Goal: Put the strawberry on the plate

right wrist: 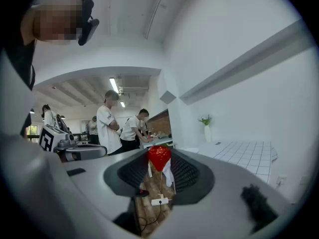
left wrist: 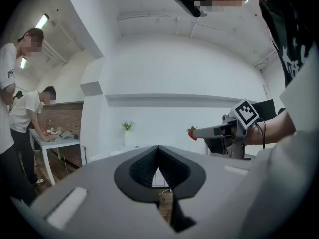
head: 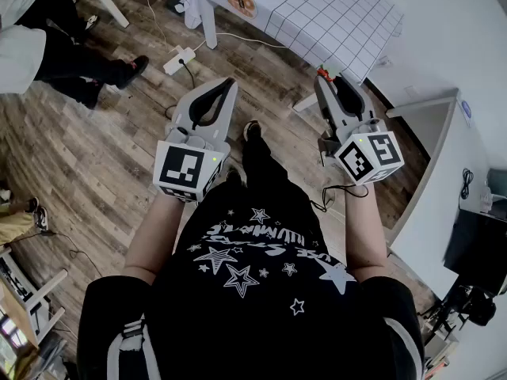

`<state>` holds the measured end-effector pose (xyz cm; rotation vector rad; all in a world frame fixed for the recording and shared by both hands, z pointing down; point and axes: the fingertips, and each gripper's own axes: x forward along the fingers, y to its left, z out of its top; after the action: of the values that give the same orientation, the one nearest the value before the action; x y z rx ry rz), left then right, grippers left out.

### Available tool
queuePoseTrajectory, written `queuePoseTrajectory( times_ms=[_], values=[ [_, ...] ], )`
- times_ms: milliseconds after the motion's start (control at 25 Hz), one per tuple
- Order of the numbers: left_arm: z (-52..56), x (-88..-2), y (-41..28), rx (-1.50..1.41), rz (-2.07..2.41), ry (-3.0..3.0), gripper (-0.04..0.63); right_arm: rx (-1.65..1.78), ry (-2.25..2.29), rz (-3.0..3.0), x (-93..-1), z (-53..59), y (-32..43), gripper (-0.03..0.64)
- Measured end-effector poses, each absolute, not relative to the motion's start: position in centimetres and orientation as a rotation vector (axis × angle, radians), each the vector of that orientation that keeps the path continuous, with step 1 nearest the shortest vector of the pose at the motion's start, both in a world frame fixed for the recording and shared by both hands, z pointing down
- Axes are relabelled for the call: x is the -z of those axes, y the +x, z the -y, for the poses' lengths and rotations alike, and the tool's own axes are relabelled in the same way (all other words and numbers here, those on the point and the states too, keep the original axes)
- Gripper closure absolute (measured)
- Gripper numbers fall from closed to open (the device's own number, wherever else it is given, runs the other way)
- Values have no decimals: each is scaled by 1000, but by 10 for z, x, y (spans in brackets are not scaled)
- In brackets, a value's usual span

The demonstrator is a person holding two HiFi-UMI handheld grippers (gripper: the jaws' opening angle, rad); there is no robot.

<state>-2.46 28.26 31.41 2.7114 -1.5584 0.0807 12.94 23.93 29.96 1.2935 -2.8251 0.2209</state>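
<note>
My right gripper (head: 325, 77) is shut on a red strawberry (head: 322, 74), held in the air above the wooden floor just short of a table with a checked cloth (head: 333, 10). In the right gripper view the strawberry (right wrist: 159, 155) sits pinched at the tips of that gripper (right wrist: 160, 160). On the table's near end lies a pale plate with orange marks (head: 242, 4). My left gripper (head: 226, 85) hangs beside it at waist height, shut with nothing in it; its tips meet (left wrist: 158, 149). From the left gripper view, the right gripper (left wrist: 195, 133) carries the strawberry (left wrist: 191, 133).
A white power strip with cables (head: 181, 58) lies on the floor ahead. A person's legs (head: 79, 66) stand at the upper left, and other people (right wrist: 117, 126) stand by a far table. A white desk (head: 444, 157) runs along the right. A small potted plant (right wrist: 206, 126) stands by the wall.
</note>
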Motion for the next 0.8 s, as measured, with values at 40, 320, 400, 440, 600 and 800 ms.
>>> queuePoseTrajectory(
  times_ms=[40,320,400,440,600,800],
  values=[
    [-282,-314,-26,-77,1566,2707,586,-224,1294,2827,-300,-238,129,469],
    [-276,-313,-33,-74,1599,2688,586,-263,1281,2838,-307,-224,123,469],
    [-274,-312,-36,-74,1608,2681,586,-266,1269,2843,-307,-220,118,469],
    [-272,-312,-38,-73,1614,2678,586,-266,1262,2848,-306,-219,116,469],
    [-263,-309,-44,-58,1643,2666,586,-264,1238,2862,-305,-211,111,469],
    [-234,-327,-51,-104,1687,2571,586,-312,1264,2861,-312,-183,117,469]
  ],
)
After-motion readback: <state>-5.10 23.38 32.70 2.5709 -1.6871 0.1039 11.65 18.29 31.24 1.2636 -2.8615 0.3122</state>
